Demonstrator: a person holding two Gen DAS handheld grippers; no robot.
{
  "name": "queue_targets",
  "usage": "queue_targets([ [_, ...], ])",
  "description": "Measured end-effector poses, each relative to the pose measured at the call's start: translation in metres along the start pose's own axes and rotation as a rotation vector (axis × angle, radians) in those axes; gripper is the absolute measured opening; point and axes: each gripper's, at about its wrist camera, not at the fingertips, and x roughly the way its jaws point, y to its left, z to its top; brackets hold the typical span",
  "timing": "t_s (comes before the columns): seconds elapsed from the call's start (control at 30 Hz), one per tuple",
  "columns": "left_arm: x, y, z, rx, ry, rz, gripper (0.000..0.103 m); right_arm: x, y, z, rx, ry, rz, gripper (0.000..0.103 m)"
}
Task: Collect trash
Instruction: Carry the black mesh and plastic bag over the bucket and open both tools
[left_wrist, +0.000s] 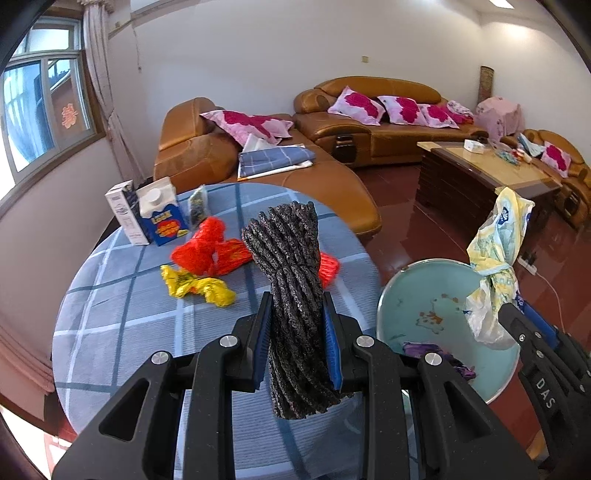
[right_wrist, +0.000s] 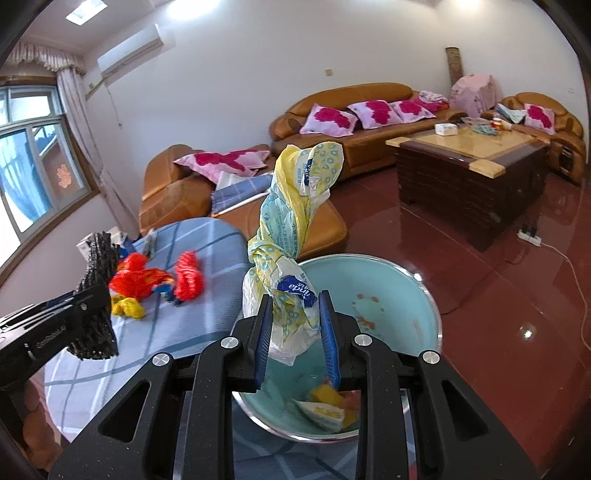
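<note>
My left gripper (left_wrist: 297, 317) is shut on a bundle of dark speckled rope (left_wrist: 290, 266), held upright above the round table (left_wrist: 122, 332) with its blue checked cloth. My right gripper (right_wrist: 295, 314) is shut on a knotted yellow and blue plastic wrapper (right_wrist: 291, 229), held over the pale green basin (right_wrist: 391, 291). The same wrapper (left_wrist: 496, 258) and basin (left_wrist: 424, 295) show at the right of the left wrist view. Red plastic bags (left_wrist: 212, 247) and a yellow bag (left_wrist: 199, 286) lie on the table. Scraps lie in the basin (right_wrist: 328, 404).
Two cartons (left_wrist: 147, 214) and a small packet (left_wrist: 199, 206) stand at the table's far left. Orange leather sofas (left_wrist: 266, 162) with pink cushions line the wall. A wooden coffee table (right_wrist: 465, 162) stands on the red floor, and a power strip (right_wrist: 530, 236) with cable lies nearby.
</note>
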Motion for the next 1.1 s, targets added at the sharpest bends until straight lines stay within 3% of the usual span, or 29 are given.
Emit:
queue_targets([
  [0.8,0.034,-0.068,0.004,0.088,0.062,-0.082,0.026,0.056,-0.038,-0.015,-0.048,0.202,-0.125,0.03],
  [1.1,0.042,-0.079,0.004,0.102,0.075,-0.097,0.026,0.04,-0.05,-0.007,0.022,0.12,-0.143,0.034],
])
